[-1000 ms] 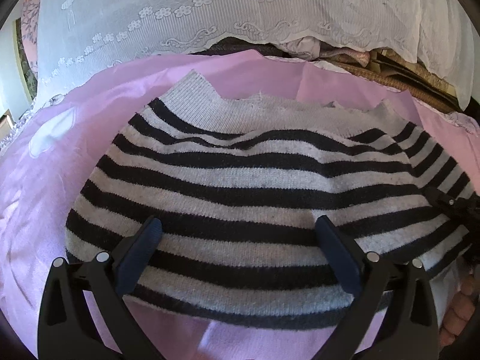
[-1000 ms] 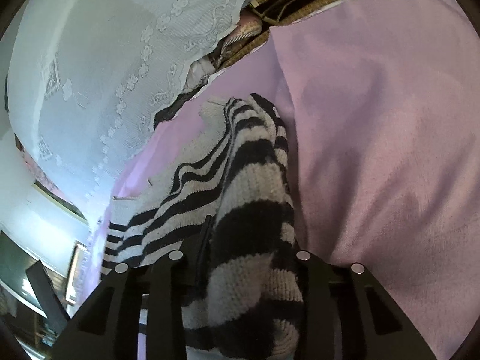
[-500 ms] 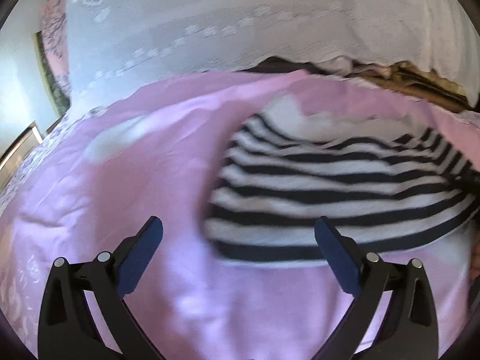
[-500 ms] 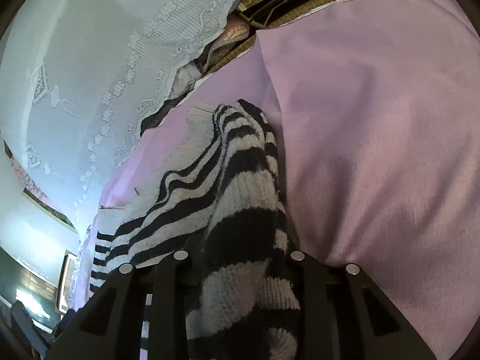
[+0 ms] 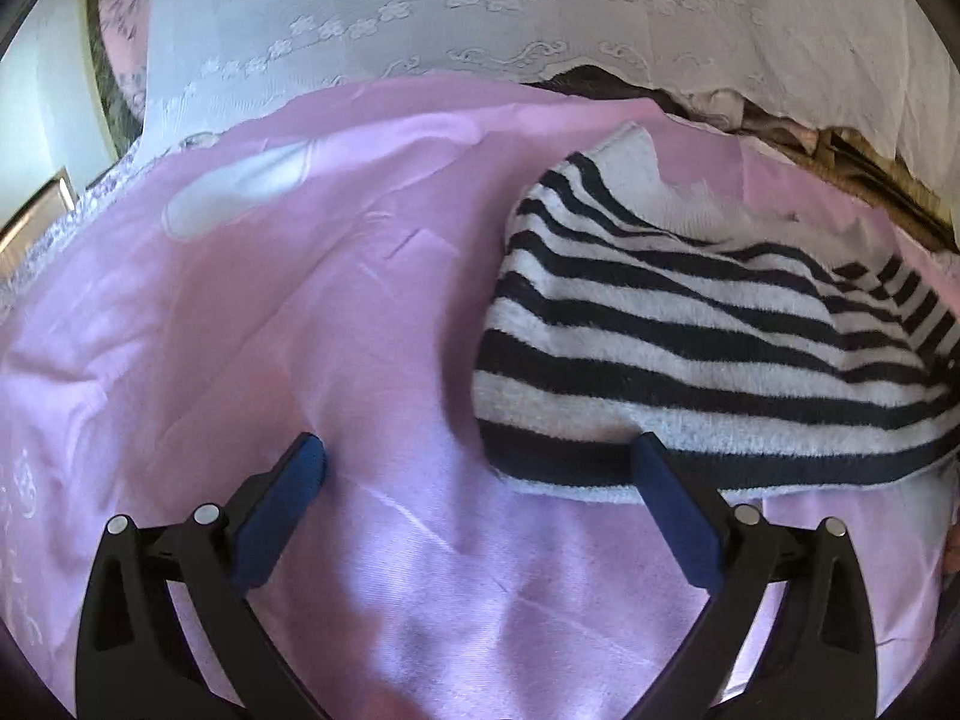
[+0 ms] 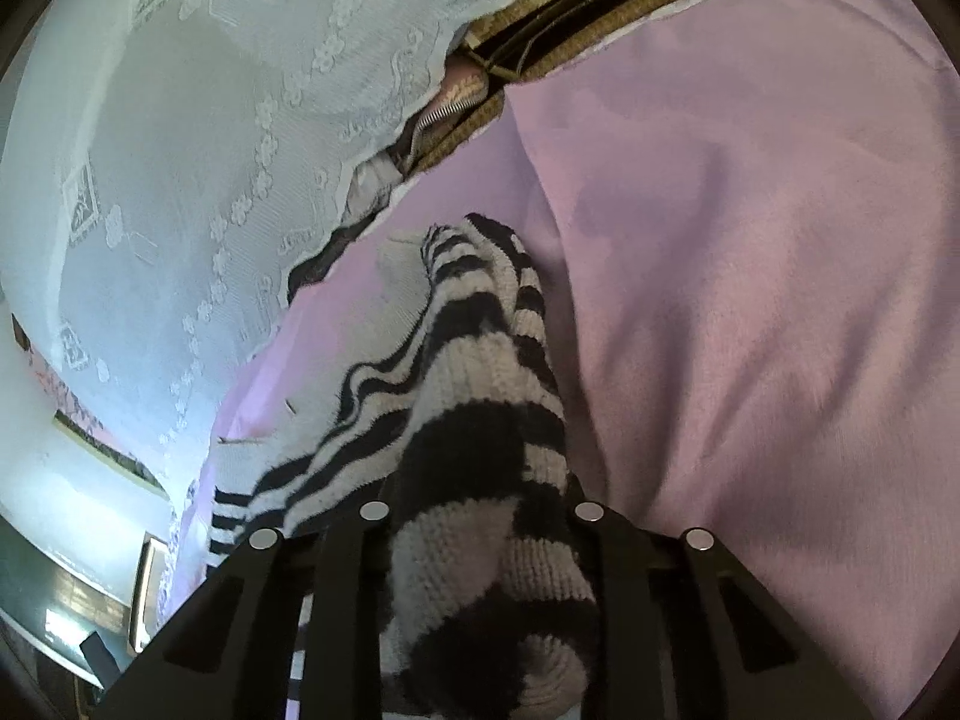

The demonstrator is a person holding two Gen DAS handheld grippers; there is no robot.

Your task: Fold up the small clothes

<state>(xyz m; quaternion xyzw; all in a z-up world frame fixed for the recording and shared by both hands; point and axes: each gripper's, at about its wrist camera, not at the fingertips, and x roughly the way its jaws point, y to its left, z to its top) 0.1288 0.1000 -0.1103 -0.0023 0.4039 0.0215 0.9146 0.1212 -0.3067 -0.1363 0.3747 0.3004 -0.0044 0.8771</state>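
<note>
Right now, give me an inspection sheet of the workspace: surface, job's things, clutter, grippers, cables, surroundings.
Surface: pink sheet, creased, covers the work area.
Job's things: striped sweater, lying on the sheet, one end bunched up.
Clutter: brown fabric pile past the sheet's far edge.
Grippers: left gripper open over the sheet, its right finger at the sweater's hem; right gripper shut on the sweater's bunched end.
Cables: nothing seen.
Surroundings: white lace curtain behind; a framed picture on the wall.
</note>
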